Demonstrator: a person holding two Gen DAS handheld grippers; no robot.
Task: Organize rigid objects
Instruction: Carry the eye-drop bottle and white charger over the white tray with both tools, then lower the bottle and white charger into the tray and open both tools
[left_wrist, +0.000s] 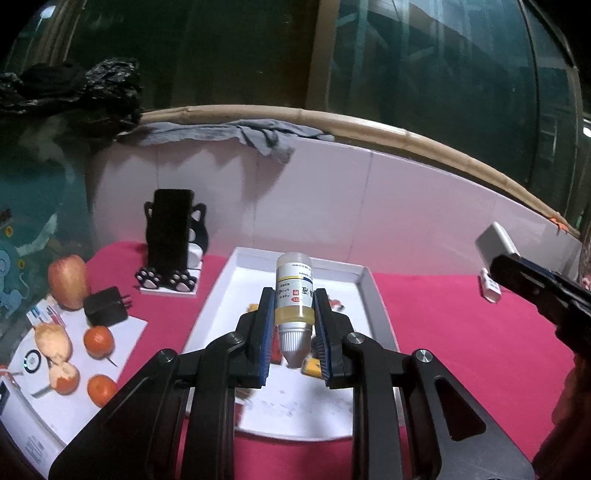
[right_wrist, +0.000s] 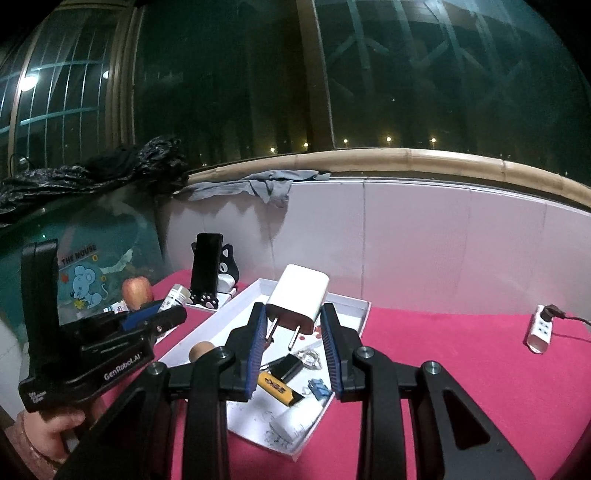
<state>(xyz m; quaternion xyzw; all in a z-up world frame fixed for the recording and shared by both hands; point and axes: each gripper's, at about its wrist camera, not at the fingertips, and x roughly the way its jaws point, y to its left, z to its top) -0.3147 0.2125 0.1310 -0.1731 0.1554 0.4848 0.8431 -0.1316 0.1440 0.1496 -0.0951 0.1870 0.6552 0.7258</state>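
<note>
My left gripper (left_wrist: 294, 317) is shut on a small medicine bottle (left_wrist: 294, 295) with a white cap, held cap-toward-me above the white tray (left_wrist: 376, 295). My right gripper (right_wrist: 295, 325) is shut on a white plug charger (right_wrist: 298, 293), prongs pointing down, above the same tray (right_wrist: 354, 306). In the tray lie a yellow item (right_wrist: 279, 387), a black adapter (right_wrist: 286, 366), a blue part (right_wrist: 318, 388) and a white tube (right_wrist: 291, 421). The left gripper also shows in the right wrist view (right_wrist: 162, 314), holding the bottle (right_wrist: 173, 296).
A black phone on a cat-shaped stand (left_wrist: 171, 243) stands left of the tray. An apple (left_wrist: 68, 281), a black charger (left_wrist: 105, 306) and oranges (left_wrist: 98, 341) lie on white paper at left. A white power strip (right_wrist: 540, 328) lies at right on the pink cloth (right_wrist: 461, 369).
</note>
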